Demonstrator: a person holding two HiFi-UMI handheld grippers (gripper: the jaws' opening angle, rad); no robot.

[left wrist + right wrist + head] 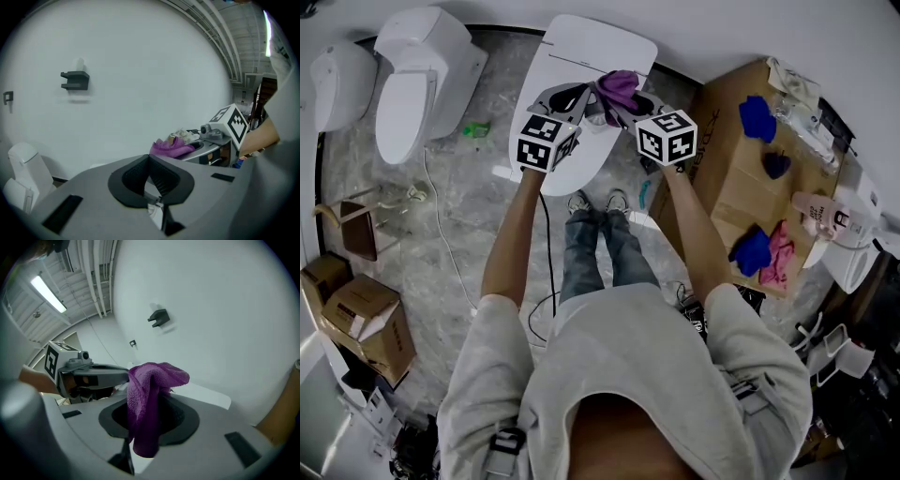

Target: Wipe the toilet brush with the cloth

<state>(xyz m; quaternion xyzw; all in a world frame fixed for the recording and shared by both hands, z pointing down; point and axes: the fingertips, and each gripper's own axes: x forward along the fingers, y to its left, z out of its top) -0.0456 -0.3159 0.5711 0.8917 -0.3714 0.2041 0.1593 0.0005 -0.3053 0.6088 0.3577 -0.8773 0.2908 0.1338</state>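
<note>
A purple cloth (622, 86) hangs bunched from my right gripper (630, 101), which is shut on it; in the right gripper view the cloth (150, 399) droops down over the jaws. My left gripper (579, 95) is close beside it on the left, its jaws pressed together with nothing between them (149, 161). From the left gripper view the right gripper (220, 133) and the cloth (171, 147) are a little to the right. Both grippers hover over a white toilet (581, 56). I see no toilet brush in any view.
A second toilet (417, 80) and a white fixture (337, 80) stand at the left. A cardboard surface (731, 187) at the right holds blue cloths (757, 117) and a pink one (780, 262). Cardboard boxes (361, 319) sit lower left. A dark wall bracket (75, 80) is ahead.
</note>
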